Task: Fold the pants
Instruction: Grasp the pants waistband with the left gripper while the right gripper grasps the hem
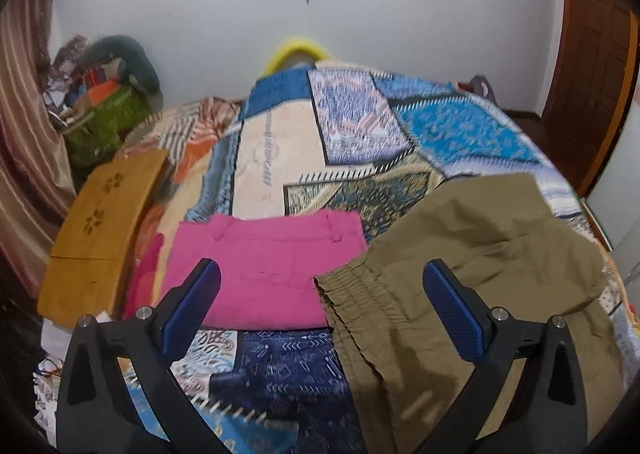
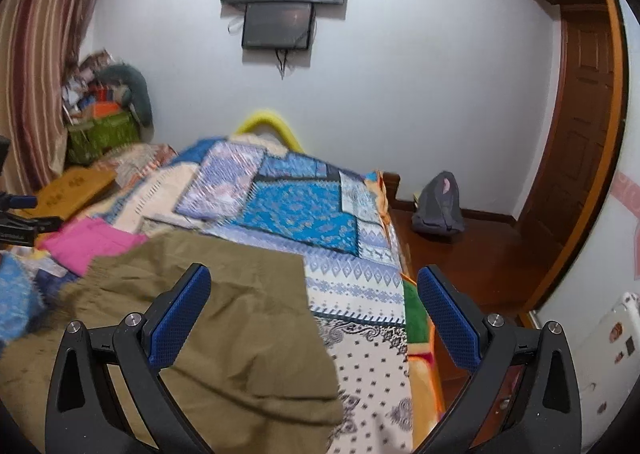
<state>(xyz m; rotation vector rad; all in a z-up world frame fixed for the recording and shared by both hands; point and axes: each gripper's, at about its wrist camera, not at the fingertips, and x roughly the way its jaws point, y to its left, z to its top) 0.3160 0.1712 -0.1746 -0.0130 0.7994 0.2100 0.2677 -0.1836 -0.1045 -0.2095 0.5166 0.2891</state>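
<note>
We see olive pants [image 1: 472, 254] lying rumpled on the bed's patchwork quilt [image 1: 460, 125], w/ folded pink pants [image 1: 264, 270] just beside. Left tool [image 1: 322, 304] & right tool [image 2: 314, 308] both gape wide, gripping nothing

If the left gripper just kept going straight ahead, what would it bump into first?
Most likely the pink pants: they lie folded on the patchwork bedspread right between the open left gripper fingers. The olive pants edge sits just to the right, so it might brush that too; depth is hard to judge.
</note>
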